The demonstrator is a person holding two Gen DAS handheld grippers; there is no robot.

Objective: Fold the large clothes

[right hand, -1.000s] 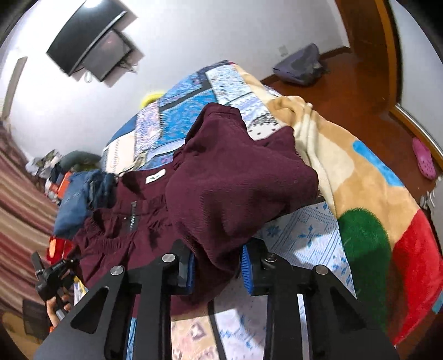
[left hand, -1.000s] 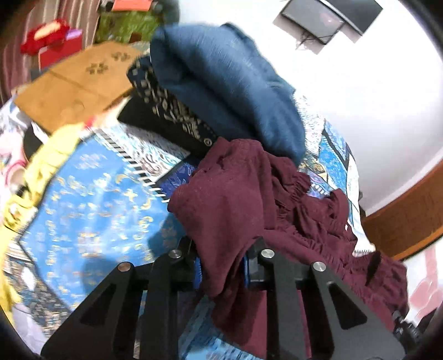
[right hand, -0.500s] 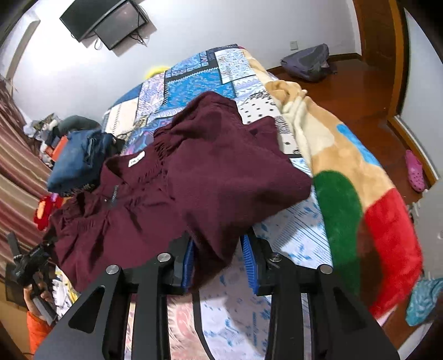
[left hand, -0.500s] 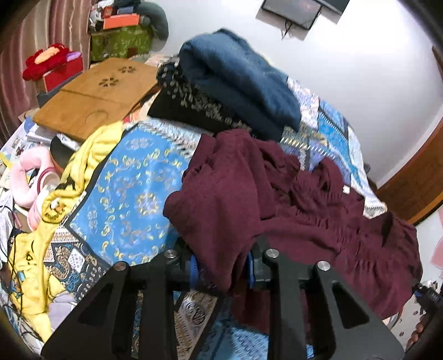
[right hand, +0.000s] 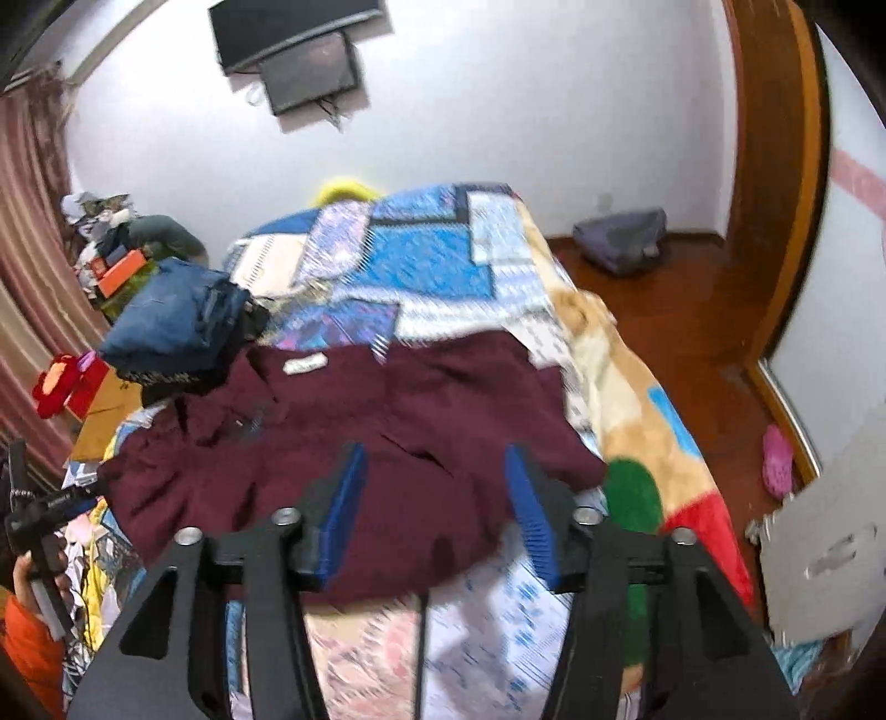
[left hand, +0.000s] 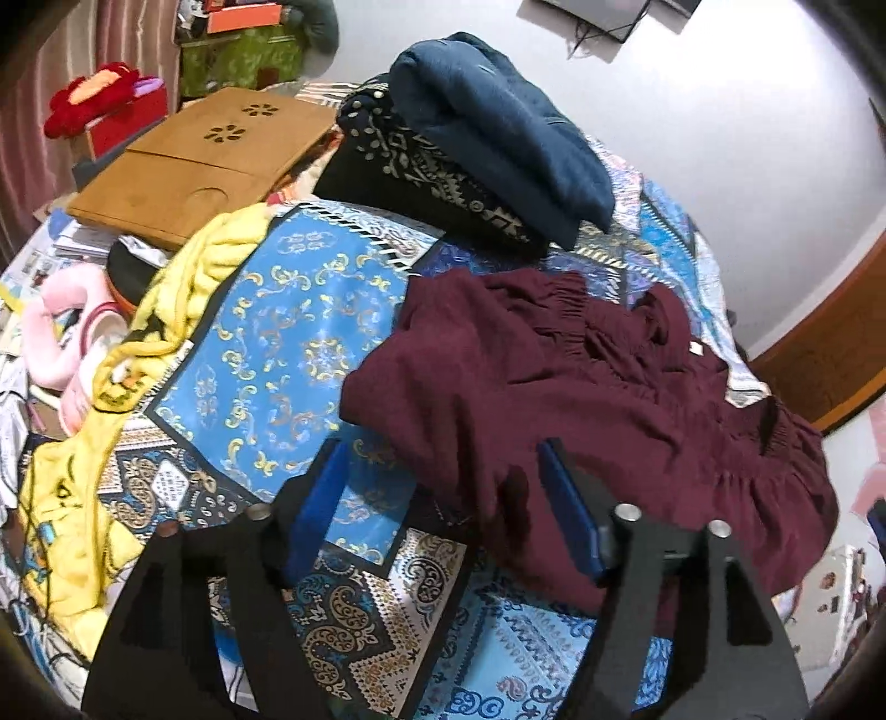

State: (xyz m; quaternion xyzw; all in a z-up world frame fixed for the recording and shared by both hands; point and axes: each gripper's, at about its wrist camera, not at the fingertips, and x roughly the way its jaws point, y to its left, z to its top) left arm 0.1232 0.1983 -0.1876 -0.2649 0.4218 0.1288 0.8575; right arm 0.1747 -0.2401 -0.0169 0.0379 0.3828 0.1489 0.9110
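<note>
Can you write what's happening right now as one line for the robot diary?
step: fold laid, letting go | left tongs: just opened, off dress | right tongs: just opened, empty | dress: on bed

A home bedroom: a bed under a patchwork cover, a wall-mounted television, heaped clothes, curtains.

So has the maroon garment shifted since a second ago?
Yes. The maroon garment dropped from both just-opened grippers and now lies flatter on the patchwork bedspread, clear of the folded blue garment it overlapped before.
</note>
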